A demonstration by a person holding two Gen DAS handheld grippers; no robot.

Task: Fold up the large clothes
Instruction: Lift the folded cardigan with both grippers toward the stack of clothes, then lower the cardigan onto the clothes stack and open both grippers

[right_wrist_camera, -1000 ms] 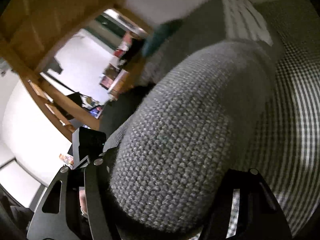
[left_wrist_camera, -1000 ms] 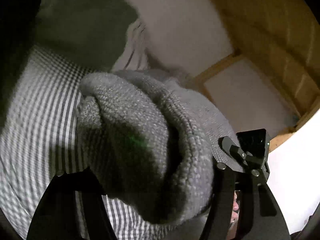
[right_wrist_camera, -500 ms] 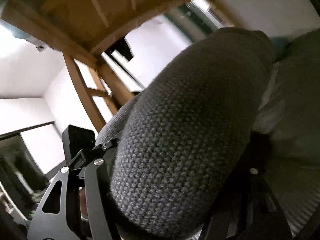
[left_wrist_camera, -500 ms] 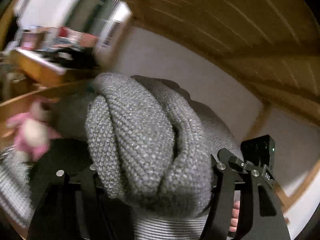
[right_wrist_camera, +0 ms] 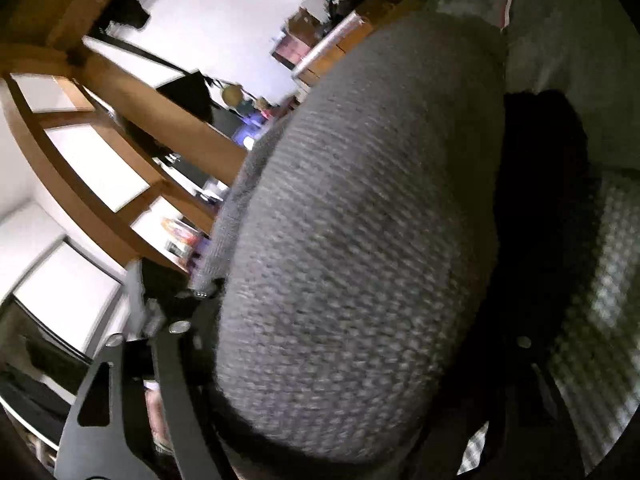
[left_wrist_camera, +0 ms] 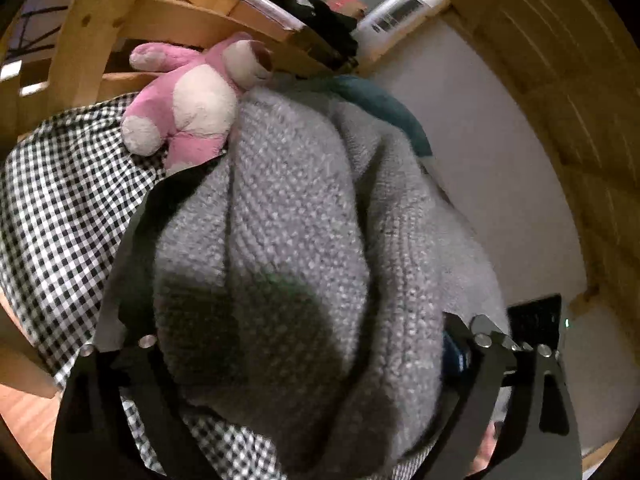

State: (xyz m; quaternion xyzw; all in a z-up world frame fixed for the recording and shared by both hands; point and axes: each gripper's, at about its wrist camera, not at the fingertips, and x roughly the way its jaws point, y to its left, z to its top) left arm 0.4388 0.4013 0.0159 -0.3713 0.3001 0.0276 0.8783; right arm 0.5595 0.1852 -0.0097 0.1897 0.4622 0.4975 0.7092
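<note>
A thick grey knit sweater [left_wrist_camera: 304,248] bulges between the fingers of my left gripper [left_wrist_camera: 296,360], which is shut on a bunched fold of it and holds it above the checked bed cover [left_wrist_camera: 60,208]. My right gripper [right_wrist_camera: 352,344] is shut on another thick fold of the same sweater [right_wrist_camera: 360,220], which fills most of that view and hides the fingertips. The right gripper's black body shows at the lower right of the left wrist view [left_wrist_camera: 532,320].
A pink plush bear [left_wrist_camera: 192,96] lies on the checked cover by the wooden bed frame [left_wrist_camera: 84,28]. A teal cloth [left_wrist_camera: 384,108] lies behind the sweater. A white wall [left_wrist_camera: 500,168] and wooden slats [left_wrist_camera: 560,60] stand to the right. Wooden rails [right_wrist_camera: 120,160] and room clutter show left.
Both grippers have swung round with the sweater held in them; the views turned from the bed surface up past the wooden slats to the bed end with the plush bear.
</note>
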